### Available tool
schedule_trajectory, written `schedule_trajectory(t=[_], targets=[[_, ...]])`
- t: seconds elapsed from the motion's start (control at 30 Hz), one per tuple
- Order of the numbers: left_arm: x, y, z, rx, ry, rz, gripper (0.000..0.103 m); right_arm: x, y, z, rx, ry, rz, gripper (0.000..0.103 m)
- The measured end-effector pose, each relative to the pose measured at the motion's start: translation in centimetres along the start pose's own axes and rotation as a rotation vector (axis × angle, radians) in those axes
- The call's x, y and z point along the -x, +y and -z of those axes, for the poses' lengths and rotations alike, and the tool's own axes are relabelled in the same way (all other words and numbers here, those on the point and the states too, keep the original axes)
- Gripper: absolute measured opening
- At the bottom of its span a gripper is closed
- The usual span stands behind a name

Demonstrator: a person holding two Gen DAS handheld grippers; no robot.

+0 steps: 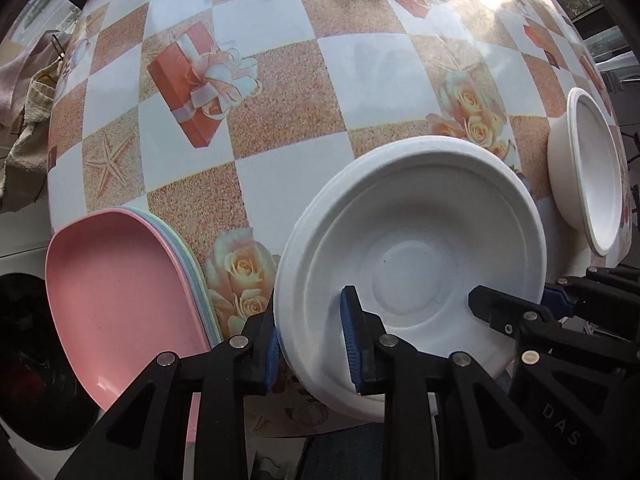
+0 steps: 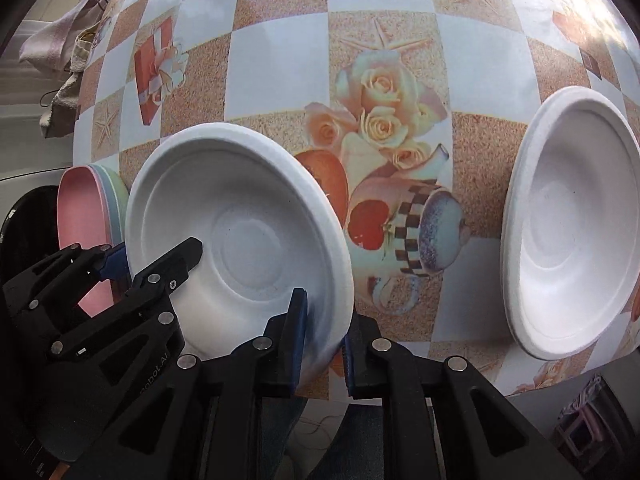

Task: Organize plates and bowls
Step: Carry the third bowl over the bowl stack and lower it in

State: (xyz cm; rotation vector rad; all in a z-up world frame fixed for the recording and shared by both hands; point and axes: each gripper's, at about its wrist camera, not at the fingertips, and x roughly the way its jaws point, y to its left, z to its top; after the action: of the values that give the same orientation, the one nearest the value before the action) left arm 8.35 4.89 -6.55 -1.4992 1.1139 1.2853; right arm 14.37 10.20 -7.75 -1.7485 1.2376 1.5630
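Both grippers hold one white bowl [image 1: 412, 264] [image 2: 248, 240] by opposite sides of its rim, near the table's front edge. My left gripper [image 1: 312, 350] is shut on the bowl's left rim, with one blue pad inside and one outside. It also shows in the right wrist view as the left gripper [image 2: 154, 258]. My right gripper [image 2: 324, 344] is shut on the right rim, seen in the left wrist view as the right gripper [image 1: 524, 304]. A second white bowl [image 1: 592, 172] [image 2: 572, 232] sits to the right. A stack of pastel plates, pink on top [image 1: 120, 288] [image 2: 80, 216], lies to the left.
The table [image 1: 280, 120] [image 2: 280, 60] has a checked cloth printed with roses, gifts and starfish. Crumpled cloths [image 1: 28, 120] [image 2: 60, 40] hang off its far left edge. A dark round object [image 1: 28, 360] sits below the table at lower left.
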Motion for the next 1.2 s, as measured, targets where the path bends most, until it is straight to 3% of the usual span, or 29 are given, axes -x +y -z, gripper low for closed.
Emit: schedule_trajectory(t=[0.23, 0.43, 0.6, 0.87, 1.03, 1.2], targets=[[2.2, -0.3, 1.5, -0.007, -0.015, 0.007, 0.028, 1.1, -0.4, 2.6, 0.013, -0.002, -0.027, 0.018], [6.8, -3.1, 0.4, -0.071, -0.117, 0.006, 0.028, 4.9, -2.7, 4.1, -0.044, -0.098, -0.049, 0.018], [9.7, -7.6, -2.3, -0.171, -0.173, 0.026, 0.028, 8.5, -6.3, 5.0, -0.158, -0.182, -0.061, 0.018], [8.2, -13.8, -5.5, -0.318, -0.191, 0.042, 0.028, 10.9, -13.9, 6.5, -0.340, -0.236, -0.055, 0.018], [7.0, -16.5, -6.6, -0.340, -0.192, 0.039, 0.028, 10.6, -16.6, 5.9, -0.386, -0.242, -0.030, 0.018], [7.2, -17.1, -6.9, -0.327, -0.238, 0.037, 0.040, 10.0, -18.3, 5.1, -0.377, -0.237, -0.020, 0.018]])
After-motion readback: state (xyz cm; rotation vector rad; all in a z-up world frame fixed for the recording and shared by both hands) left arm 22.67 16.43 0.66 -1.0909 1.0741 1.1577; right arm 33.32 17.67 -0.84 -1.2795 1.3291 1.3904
